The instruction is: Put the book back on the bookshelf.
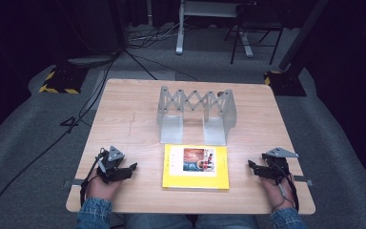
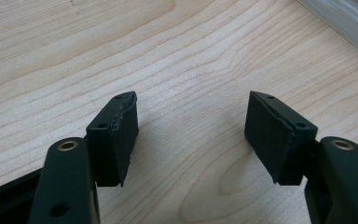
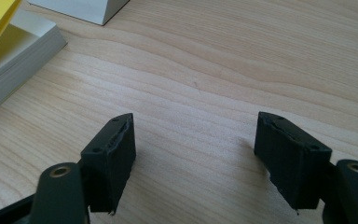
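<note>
- Currently, left gripper [image 1: 127,170] sits low over the wooden table [image 1: 124,119], held in the person's left hand [image 1: 100,187]; jaws point toward the yellow book [image 1: 196,167].
- Left gripper view: jaws spread wide, nothing between the pads [image 2: 123,135], bare wood grain below. Released.
- Right gripper [image 1: 253,167] mirrors it on the other side of the book, held in the right hand [image 1: 276,188]; jaws also aimed at the book.
- Right gripper view: jaws parted, nothing held, pads [image 3: 289,154] clear of any object. Released.
- Book lies flat between the two grippers, apart from both. From the right gripper it appears ahead and to the upper left, page edges [image 3: 14,65] visible under the yellow cover.
- Pale page stack [image 2: 345,23] at the upper right of the left gripper view is probably the same book; edge is cropped.
- Grey metal expanding rack [image 1: 196,114] stands beyond the book, its two base plates near the book's far edge; contact unclear.
- White block corner [image 3: 81,9] ahead of the right gripper.
</note>
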A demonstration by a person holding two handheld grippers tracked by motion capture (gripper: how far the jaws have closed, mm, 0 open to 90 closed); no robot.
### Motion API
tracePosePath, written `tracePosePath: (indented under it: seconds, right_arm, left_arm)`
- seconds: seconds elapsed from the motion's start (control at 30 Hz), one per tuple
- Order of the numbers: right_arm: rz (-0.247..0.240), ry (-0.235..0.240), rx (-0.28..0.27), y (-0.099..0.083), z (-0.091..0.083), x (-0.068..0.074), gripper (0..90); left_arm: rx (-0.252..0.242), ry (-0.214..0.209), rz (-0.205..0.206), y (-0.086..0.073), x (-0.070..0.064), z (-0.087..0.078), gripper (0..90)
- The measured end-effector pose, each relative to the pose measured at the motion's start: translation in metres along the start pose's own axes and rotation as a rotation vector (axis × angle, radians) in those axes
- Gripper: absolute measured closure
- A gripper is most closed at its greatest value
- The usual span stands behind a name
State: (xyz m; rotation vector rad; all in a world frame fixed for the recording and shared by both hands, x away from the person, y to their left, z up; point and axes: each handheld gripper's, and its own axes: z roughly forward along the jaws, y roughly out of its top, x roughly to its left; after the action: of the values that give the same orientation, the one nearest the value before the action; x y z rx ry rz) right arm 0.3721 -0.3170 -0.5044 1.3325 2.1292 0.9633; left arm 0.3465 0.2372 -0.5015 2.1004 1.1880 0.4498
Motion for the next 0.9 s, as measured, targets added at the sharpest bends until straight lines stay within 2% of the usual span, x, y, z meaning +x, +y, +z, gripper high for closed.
tracePosePath:
  seconds: [0.2, 0.33, 0.5, 0.67, 0.9]
  right_arm:
    - [0.001, 0.0, 0.0, 0.0, 0.0, 0.0, 28.8]
    - [0.001, -0.001, 0.0, 0.0, 0.0, 0.0, 28.8]
    - [0.0, -0.001, 0.001, 0.0, 0.0, 0.0, 28.6]
    - [0.0, -0.002, 0.0, 0.0, 0.0, 0.0, 28.5]
    - [0.002, -0.007, 0.002, 0.0, 0.0, 0.0, 28.2]
  left_arm:
    - [-0.016, -0.002, -0.024, 0.001, 0.001, -0.003, 36.5]
    - [-0.03, -0.028, -0.056, 0.003, 0.0, -0.007, 37.1]
    - [-0.055, -0.058, -0.073, 0.015, -0.008, -0.016, 37.6]
    - [-0.046, -0.093, -0.074, 0.028, -0.02, -0.018, 37.7]
    - [-0.033, -0.129, -0.046, 0.047, -0.038, -0.014, 37.2]
